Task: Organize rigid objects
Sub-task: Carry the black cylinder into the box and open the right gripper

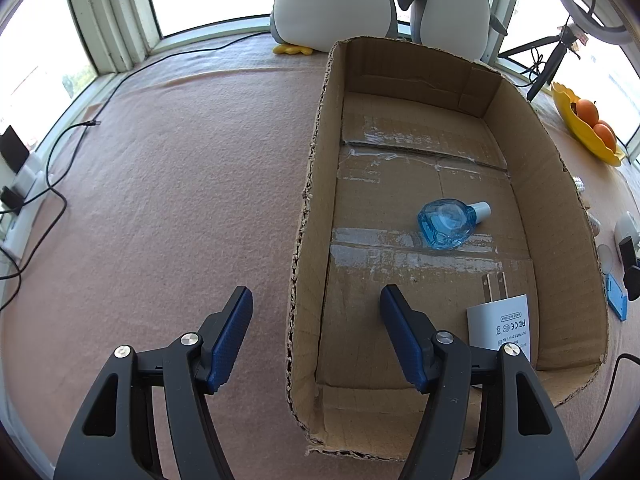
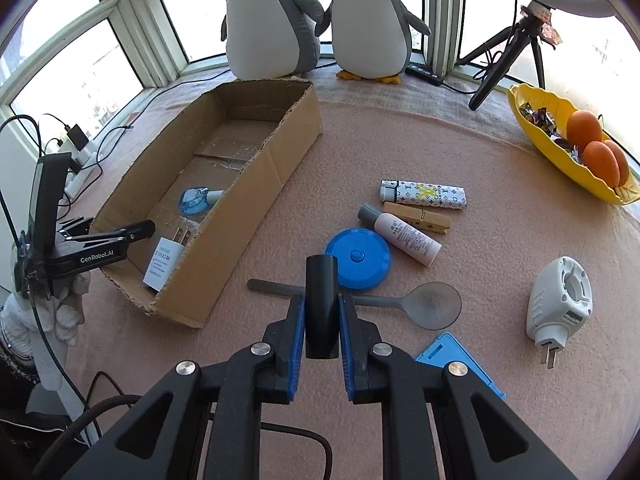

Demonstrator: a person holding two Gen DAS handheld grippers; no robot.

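Note:
My right gripper [image 2: 322,300] is shut on a black cylinder [image 2: 321,280], held upright a little above the pink cloth. Under it lie a grey spoon [image 2: 432,304] and a blue round disc [image 2: 360,256]. A cardboard box [image 2: 248,200] stands to the left with a blue bottle [image 2: 194,200] and a white charger [image 2: 164,264] inside. In the left wrist view my left gripper [image 1: 316,292] is open and straddles the box's left wall [image 1: 316,168], touching nothing. The blue bottle [image 1: 446,222] and the charger [image 1: 500,326] lie on the box floor.
On the cloth right of the box lie a white bottle [image 2: 404,236], a clothespin [image 2: 418,216], a patterned lighter [image 2: 424,196], a white plug adapter [image 2: 560,300] and a blue flat piece [image 2: 456,356]. A yellow bowl [image 2: 532,120] with oranges, a tripod [image 2: 508,60] and two plush penguins [image 2: 264,20] stand behind.

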